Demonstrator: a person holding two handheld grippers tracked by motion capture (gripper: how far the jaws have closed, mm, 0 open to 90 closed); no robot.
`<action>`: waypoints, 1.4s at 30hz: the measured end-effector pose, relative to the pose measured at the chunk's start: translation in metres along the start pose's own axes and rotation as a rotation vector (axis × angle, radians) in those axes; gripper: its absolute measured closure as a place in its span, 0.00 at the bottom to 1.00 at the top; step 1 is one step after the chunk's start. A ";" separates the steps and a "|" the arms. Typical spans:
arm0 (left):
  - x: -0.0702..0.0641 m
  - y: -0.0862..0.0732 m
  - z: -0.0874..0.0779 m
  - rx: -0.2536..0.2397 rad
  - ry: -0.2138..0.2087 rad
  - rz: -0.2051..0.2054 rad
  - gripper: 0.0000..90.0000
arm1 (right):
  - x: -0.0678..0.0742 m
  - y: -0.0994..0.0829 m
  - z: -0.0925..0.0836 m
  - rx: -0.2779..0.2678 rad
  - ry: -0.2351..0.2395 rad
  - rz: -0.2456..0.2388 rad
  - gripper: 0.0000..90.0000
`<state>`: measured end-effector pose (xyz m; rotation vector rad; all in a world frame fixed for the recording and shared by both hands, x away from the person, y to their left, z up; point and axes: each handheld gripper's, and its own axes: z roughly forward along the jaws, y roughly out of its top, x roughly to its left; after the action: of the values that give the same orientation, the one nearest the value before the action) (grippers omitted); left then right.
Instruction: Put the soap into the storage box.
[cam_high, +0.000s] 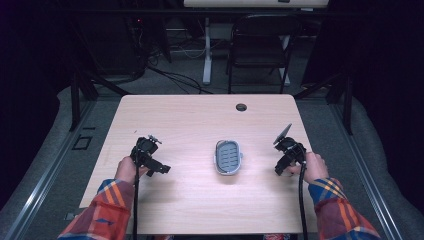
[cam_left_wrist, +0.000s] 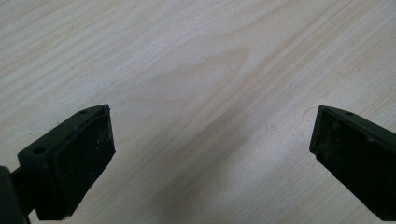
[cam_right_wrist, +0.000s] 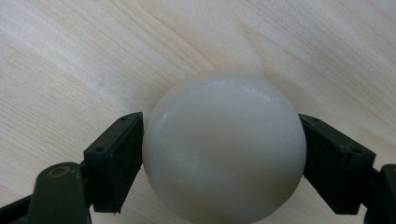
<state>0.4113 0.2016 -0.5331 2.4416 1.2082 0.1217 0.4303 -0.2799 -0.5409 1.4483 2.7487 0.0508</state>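
Jaws, right: the right gripper is clamped on a white soap, one pad on each flank; the bar bulges well past both pads
Jaws, left: the left gripper stands wide apart with nothing between the pads; bare wood under it
Soap: rounded, smooth, off-white; held clear above the table as far as the right gripper view tells, though whether it touches the wood I cannot tell
Dish: a grey slotted soap dish sits mid-table, between the two grippers and well apart from both; its bed looks empty
Right hand: in the high view the right gripper hangs near the table's right edge; the soap itself is too small to make out there
Left hand: the left gripper idles at the left side, away from the dish
Step in hand: likely the carry; soap gripped, not yet over the dish
Next move: probably swing the right gripper leftward over the dish, lower until the bar seats on the slots, then part the jaws; the smooth curved flanks could slip, so a steady level carry seems wise
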 end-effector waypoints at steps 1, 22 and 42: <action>0.000 0.000 0.000 0.000 0.000 0.000 0.00 | 0.000 0.000 0.000 -0.004 -0.001 0.003 0.23; -0.001 0.001 0.001 0.011 -0.003 0.007 0.00 | 0.000 0.001 0.002 0.014 0.005 0.004 0.25; -0.001 0.001 0.000 0.013 -0.001 0.008 0.00 | 0.002 0.008 -0.012 0.016 -0.013 -0.024 0.25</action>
<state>0.4116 0.2001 -0.5330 2.4576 1.2019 0.1153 0.4351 -0.2740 -0.5285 1.4135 2.7620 0.0182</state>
